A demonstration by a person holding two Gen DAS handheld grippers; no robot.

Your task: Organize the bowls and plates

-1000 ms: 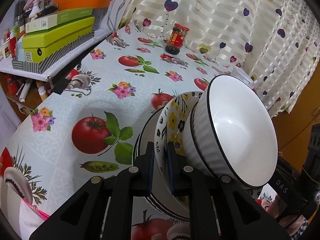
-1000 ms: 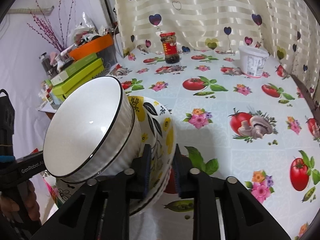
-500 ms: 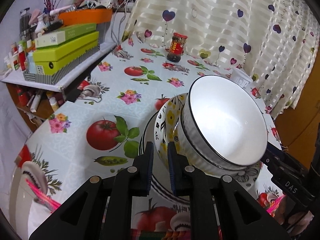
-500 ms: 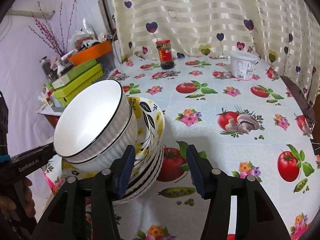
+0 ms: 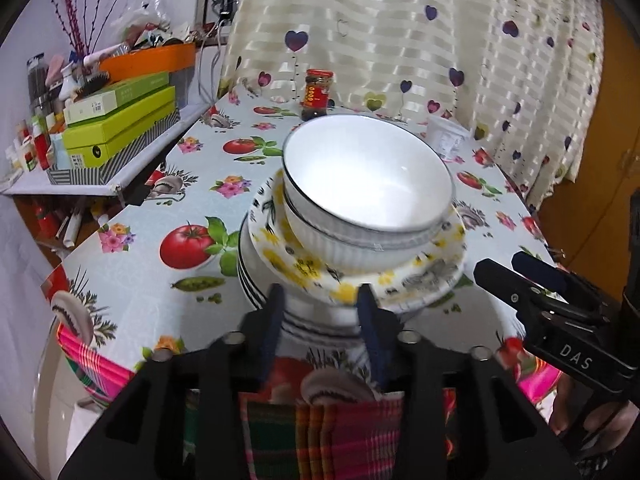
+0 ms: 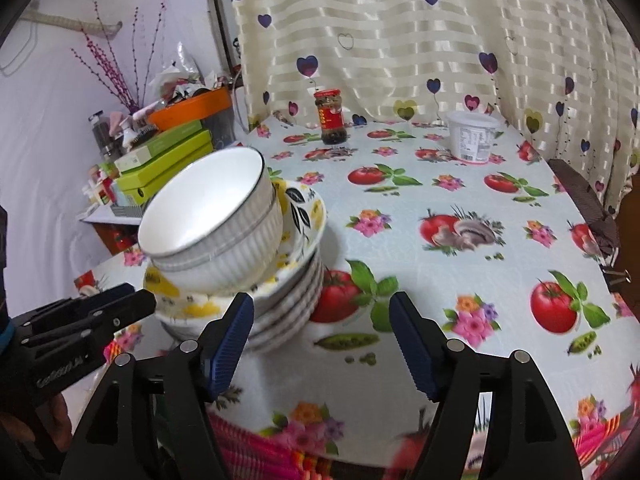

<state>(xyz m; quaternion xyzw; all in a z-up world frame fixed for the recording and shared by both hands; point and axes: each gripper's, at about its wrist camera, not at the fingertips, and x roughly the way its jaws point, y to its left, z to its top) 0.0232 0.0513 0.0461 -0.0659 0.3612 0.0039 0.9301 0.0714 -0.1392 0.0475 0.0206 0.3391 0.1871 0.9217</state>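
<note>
Two nested white ribbed bowls (image 5: 368,184) (image 6: 208,216) sit on a yellow-flowered plate (image 5: 288,256) (image 6: 304,208). That plate tops a pile of black-striped plates (image 5: 248,280) (image 6: 296,304) standing on the tablecloth. My left gripper (image 5: 322,312) is just short of the pile's near edge. Its jaws are opening and the pads touch nothing. My right gripper (image 6: 322,332) is to the right of the pile, jaws opening, with only tablecloth between them. Each gripper shows in the other's view, the right gripper (image 5: 532,276) and the left gripper (image 6: 100,308).
A sauce jar (image 5: 318,94) (image 6: 330,116) and a white tub (image 5: 446,138) (image 6: 472,136) stand at the far end by the curtain. Green boxes (image 5: 120,128) (image 6: 168,160) are stacked on a side shelf to the left. The table's near edge lies under my grippers.
Both grippers let go of the plate rims, widened their jaws and drew back. The pile, tilted and held before, now rests on the table.
</note>
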